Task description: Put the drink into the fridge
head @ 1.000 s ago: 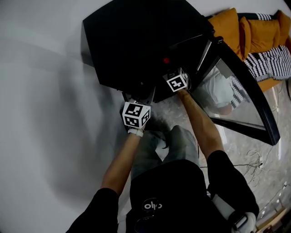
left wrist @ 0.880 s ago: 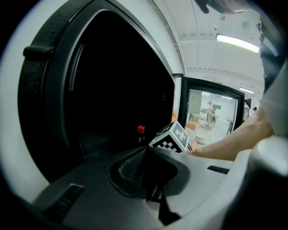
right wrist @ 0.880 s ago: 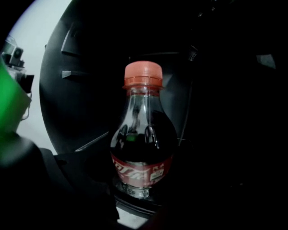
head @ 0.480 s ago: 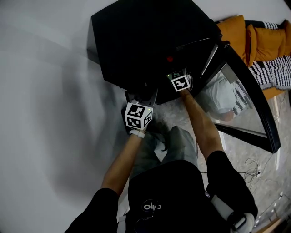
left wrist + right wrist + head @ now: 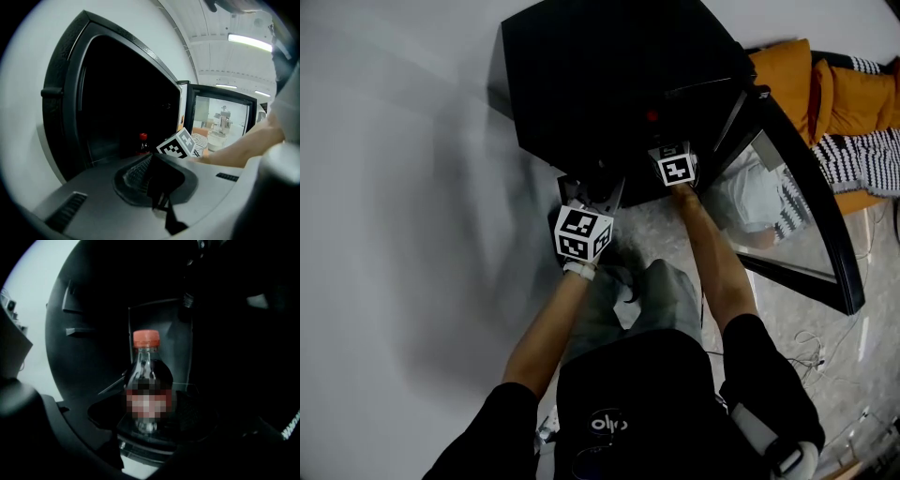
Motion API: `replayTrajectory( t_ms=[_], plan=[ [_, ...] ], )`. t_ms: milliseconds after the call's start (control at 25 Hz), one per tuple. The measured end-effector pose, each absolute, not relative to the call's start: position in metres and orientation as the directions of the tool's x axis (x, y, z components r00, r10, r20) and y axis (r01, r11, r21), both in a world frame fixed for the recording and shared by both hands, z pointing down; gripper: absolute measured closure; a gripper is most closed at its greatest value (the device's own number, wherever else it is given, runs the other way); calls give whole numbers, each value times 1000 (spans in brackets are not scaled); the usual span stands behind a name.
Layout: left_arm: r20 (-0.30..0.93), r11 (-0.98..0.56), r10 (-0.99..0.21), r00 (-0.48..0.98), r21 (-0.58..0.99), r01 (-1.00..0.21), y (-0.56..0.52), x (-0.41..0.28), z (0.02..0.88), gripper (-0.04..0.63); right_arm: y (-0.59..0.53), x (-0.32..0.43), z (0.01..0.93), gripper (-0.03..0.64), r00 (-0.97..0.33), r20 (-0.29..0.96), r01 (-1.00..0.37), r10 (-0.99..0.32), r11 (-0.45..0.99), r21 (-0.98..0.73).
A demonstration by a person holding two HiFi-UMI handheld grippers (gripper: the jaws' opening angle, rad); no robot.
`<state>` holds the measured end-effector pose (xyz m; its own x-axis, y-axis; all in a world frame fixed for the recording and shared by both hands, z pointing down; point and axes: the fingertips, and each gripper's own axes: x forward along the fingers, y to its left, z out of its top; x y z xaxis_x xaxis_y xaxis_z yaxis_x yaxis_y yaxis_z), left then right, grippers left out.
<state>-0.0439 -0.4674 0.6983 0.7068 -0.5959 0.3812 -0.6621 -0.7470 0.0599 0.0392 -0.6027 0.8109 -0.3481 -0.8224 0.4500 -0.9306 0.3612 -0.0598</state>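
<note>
The drink is a cola bottle (image 5: pixel 147 380) with a red cap. It stands upright between the jaws of my right gripper (image 5: pixel 149 425), which is shut on its lower body. The bottle is inside the dark opening of the black fridge (image 5: pixel 600 84). From the head view only its red cap (image 5: pixel 652 117) shows, just beyond the right gripper's marker cube (image 5: pixel 675 170). My left gripper (image 5: pixel 157 180) is shut with nothing in it and hangs low in front of the fridge opening. It sees the bottle (image 5: pixel 142 143) and the right gripper's cube (image 5: pixel 180 143).
The fridge's glass door (image 5: pixel 797 206) stands swung open to the right of my right arm. Orange and striped cushions (image 5: pixel 853 122) lie beyond it. A white wall (image 5: pixel 394 234) runs along the left. Cables (image 5: pixel 825 347) lie on the pale floor at lower right.
My right gripper has edged slightly deeper into the fridge opening with the bottle. The left gripper has stayed about where it was.
</note>
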Motion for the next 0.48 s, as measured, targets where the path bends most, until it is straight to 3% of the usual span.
replayTrajectory(
  t_ms=[480],
  plan=[
    [379, -720, -571, 728, 193, -666, -401, -44, 654, 589, -491, 56, 749, 302, -348, 486, -926, -801, 373, -47]
  ],
)
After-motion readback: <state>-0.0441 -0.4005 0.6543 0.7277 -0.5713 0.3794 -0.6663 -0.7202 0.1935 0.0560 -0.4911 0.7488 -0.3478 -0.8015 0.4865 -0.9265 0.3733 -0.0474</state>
